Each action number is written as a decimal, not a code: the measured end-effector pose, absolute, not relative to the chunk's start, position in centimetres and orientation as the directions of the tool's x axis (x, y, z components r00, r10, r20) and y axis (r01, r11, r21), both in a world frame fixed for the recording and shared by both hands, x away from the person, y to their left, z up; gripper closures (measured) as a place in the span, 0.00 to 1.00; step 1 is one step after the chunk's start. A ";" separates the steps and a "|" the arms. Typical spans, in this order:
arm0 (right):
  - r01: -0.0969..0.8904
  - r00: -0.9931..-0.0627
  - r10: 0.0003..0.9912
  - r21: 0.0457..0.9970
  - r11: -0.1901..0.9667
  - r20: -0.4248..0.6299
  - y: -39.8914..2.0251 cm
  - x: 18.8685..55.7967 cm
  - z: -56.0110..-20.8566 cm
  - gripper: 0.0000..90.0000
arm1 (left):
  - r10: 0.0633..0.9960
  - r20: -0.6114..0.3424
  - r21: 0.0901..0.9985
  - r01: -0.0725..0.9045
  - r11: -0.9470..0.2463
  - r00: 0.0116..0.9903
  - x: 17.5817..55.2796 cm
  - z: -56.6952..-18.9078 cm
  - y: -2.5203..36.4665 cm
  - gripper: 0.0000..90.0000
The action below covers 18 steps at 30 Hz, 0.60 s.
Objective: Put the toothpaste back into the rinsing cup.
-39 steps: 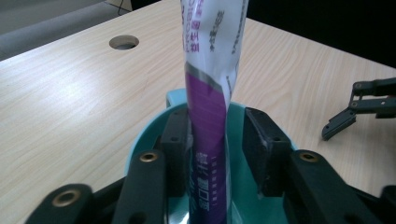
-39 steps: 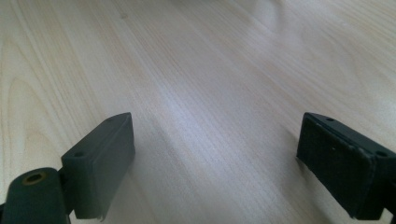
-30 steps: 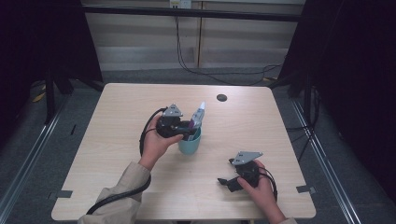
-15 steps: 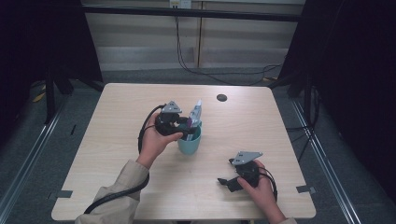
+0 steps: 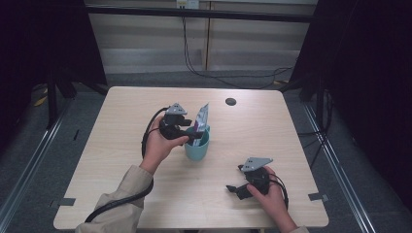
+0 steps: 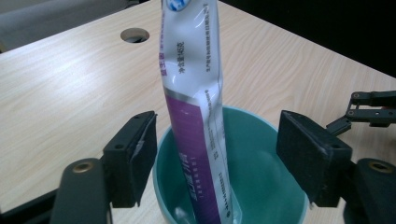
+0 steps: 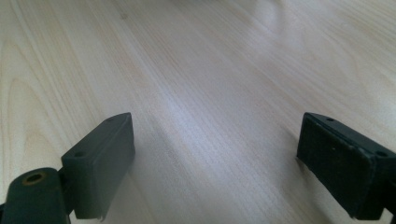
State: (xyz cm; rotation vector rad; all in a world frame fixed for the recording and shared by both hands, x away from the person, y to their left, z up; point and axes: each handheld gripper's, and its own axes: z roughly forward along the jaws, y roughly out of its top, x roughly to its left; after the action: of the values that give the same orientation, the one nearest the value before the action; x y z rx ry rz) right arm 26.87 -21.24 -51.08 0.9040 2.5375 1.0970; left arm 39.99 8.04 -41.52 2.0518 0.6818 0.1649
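One purple-white pouch (image 6: 196, 121) bears small unreadable print.

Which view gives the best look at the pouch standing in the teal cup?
The left gripper view: the pouch stands close up in the teal cup, print and purple band clear, between open jaws that have just been opening. The high view shows it small beside the left gripper. The right gripper view faces bare tabletop.

Overhead light, even on the table (image 5: 121, 160); room around it is dark, near black left and right. Soft short shadows under both hands. High view sharp, slightly noisy. Left gripper view: glare on the white top of the pouch (image 6: 191, 70), near pads soft. Right gripper view: broad sheen on the wood, far edge blurred, pads out of focus.
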 end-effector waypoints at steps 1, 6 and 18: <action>0.448 -0.783 0.622 0.721 0.529 0.030 -21.2 26.9 -51.1 0.12 | 0.534 -0.151 0.816 0.410 -0.408 0.832 40.0 -41.5 8.1 0.30; 0.447 -0.783 0.622 0.721 0.529 0.029 -21.2 26.9 -51.1 0.12 | 0.536 -0.156 0.814 0.416 -0.406 0.829 40.0 -41.6 8.5 0.28; 0.447 -0.783 0.622 0.721 0.529 0.029 -21.2 26.9 -51.1 0.12 | 0.535 -0.171 0.805 0.431 -0.409 0.827 39.9 -41.5 9.9 0.24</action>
State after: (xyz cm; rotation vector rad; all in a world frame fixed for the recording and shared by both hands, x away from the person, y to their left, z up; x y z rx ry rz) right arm 26.88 -21.24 -51.08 0.9030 2.5377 1.0971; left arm 39.90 9.90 -41.52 2.0601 0.7095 0.1394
